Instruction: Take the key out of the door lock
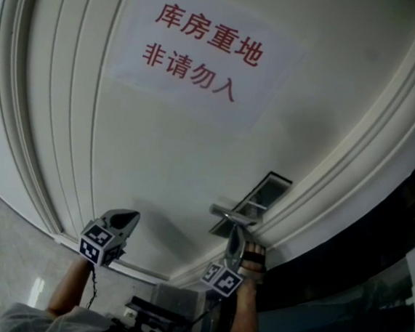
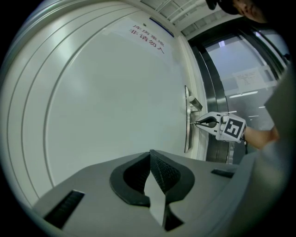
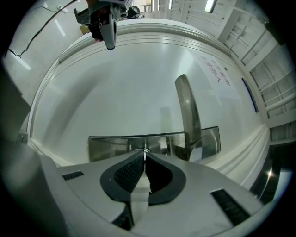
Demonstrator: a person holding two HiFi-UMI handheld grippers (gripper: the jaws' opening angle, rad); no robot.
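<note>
The white door [image 1: 180,144] carries a metal lock plate [image 1: 264,195] with a lever handle [image 1: 232,215]. My right gripper [image 1: 236,234] points at the plate just below the handle. In the right gripper view its jaws [image 3: 144,154] are shut on a small metal key [image 3: 145,150], which sits against the lock plate [image 3: 111,147] beside the handle [image 3: 187,111]. The left gripper view shows that gripper [image 2: 200,123] side-on, with a thin key [image 2: 193,123] between its tips and the plate [image 2: 186,120]. My left gripper [image 1: 128,221] hangs left of the lock, shut [image 2: 150,153] and empty.
A paper sign [image 1: 204,48] with red characters is stuck high on the door. Raised mouldings [image 1: 39,167] curve round the door panel. A dark glass and metal frame [image 1: 371,287] stands to the right of the door. My left gripper [image 3: 109,37] shows at the top of the right gripper view.
</note>
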